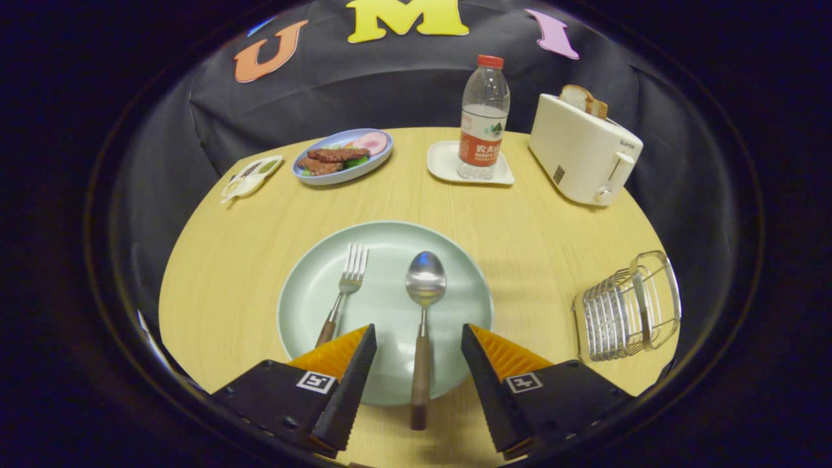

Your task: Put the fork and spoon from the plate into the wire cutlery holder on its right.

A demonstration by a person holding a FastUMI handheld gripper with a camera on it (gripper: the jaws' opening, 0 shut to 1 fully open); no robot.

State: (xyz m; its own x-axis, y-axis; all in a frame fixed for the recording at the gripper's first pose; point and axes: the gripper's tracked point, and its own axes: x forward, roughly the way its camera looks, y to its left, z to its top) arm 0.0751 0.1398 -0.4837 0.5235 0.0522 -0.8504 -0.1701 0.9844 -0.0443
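A round wooden table point(214, 273) with bare wood in a broad band between the pale green plate point(312, 305) at lower centre and the objects along the far edge. The gripper point(418, 341) has its fingers spread apart, the spoon point(424, 312) lying in the gap, the fork point(343, 292) beside the left finger. Open tabletop separates the plate from the wire cutlery holder point(627, 309) at lower right. Upper right stands a toaster point(582, 153); upper centre a bottle point(484, 117) on a small tray point(442, 162); upper left a food dish point(342, 156).

A light wooden table point(214, 273) – evenly lit – stands before black cloth wall point(390, 84).
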